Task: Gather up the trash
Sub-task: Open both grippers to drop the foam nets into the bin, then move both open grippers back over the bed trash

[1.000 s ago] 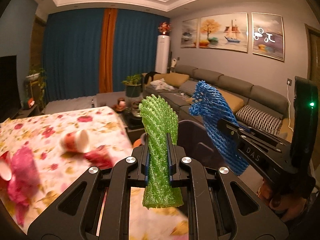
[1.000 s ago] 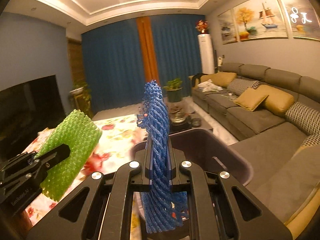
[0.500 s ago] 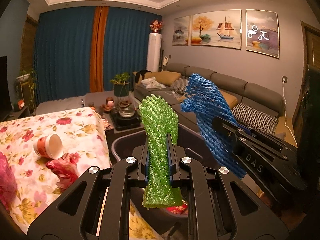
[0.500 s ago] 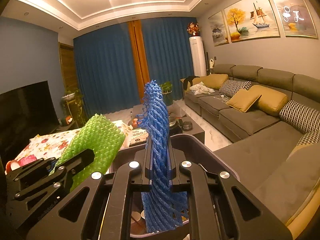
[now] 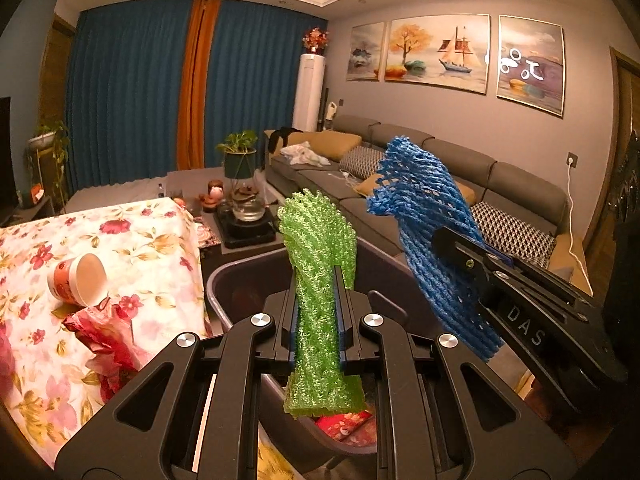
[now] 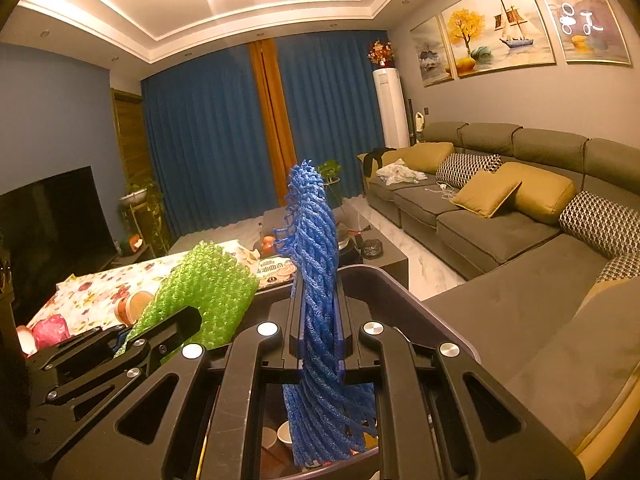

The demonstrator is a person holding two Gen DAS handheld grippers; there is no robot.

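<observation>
Left wrist view: my left gripper (image 5: 316,320), clamped on the green foam net (image 5: 320,280), has slid from the floral table (image 5: 132,232) over the bin (image 5: 224,280)

Right wrist view: my right gripper (image 6: 318,332) pinches the blue foam net (image 6: 316,272) above it; both look ready to drop

I see the bin (image 5: 240,280) only partly; gripper bodies cover most of it. Small things at its bottom (image 6: 280,434) are perhaps cups, I cannot tell. The pink wrapper (image 5: 106,344) is half hidden.

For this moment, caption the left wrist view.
Left gripper clamps green foam net above dark bin; right gripper holds blue net alongside.
</observation>
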